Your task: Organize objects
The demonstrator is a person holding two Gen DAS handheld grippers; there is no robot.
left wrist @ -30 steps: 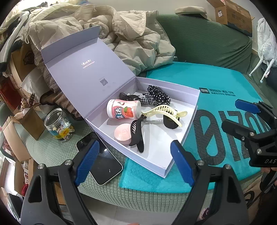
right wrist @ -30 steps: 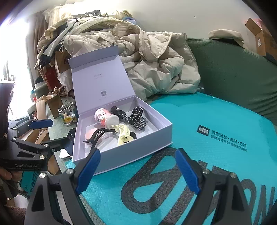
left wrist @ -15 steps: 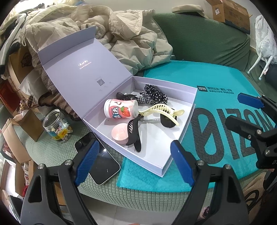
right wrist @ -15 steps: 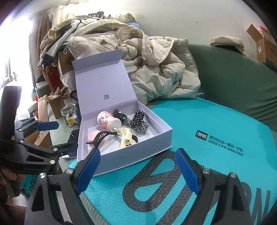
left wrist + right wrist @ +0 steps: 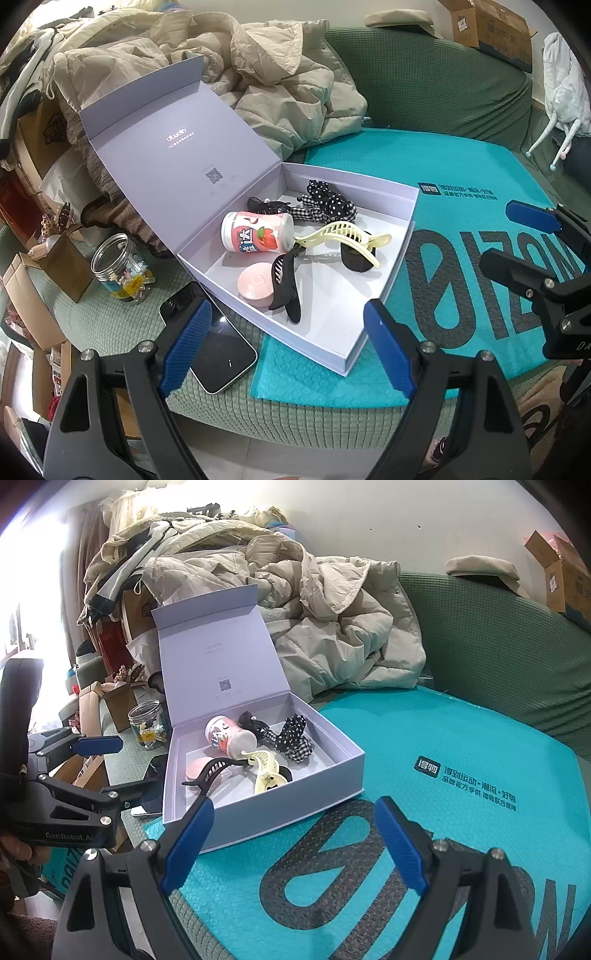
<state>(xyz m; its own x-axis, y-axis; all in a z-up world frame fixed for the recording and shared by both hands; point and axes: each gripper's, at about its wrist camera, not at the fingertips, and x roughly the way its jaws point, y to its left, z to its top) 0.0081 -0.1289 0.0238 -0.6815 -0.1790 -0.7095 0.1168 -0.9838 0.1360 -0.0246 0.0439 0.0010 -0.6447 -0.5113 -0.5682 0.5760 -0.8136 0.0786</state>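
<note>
The lilac box (image 5: pixel 384 295) stands open on a teal bubble mailer (image 5: pixel 461 177), its lid (image 5: pixel 177 147) tipped back against a heap of beige coats (image 5: pixel 280 92). It lies ahead of both tools and touches neither. Seen from the left gripper (image 5: pixel 284 347), the box's near corner sits just beyond and between the blue pads (image 5: pixel 184 347). From the right gripper (image 5: pixel 291 845), the box lies to the far left, with its near wall just past the left pad. Both grippers are spread wide with nothing between their fingers.

Inside the box lie one pink-and-white bottle (image 5: pixel 256 232) on its side, printed with a strawberry and Chinese characters, one round pink compact (image 5: pixel 255 284), one black claw clip (image 5: pixel 284 284), one pale yellow claw clip (image 5: pixel 343 236), one black polka-dot scrunchie (image 5: pixel 328 201) with some gingham fabric beside it, one small black round piece (image 5: pixel 356 256) under the yellow clip, and another black clip (image 5: pixel 260 205) behind the bottle, mostly hidden.

The lid carries small white lettering, too small to make out surely, and a QR code (image 5: pixel 214 175). The mailer bears large dark letters (image 5: pixel 480 280) and a line of Chinese print. The left gripper's body reads "GenRobot.AI" in the right wrist view.

Left of the box, on the green sofa cushion (image 5: pixel 147 291), lie one dark phone (image 5: pixel 210 347), touching the box's near left wall, and one glass jar (image 5: pixel 122 269) of small trinkets farther left.
</note>
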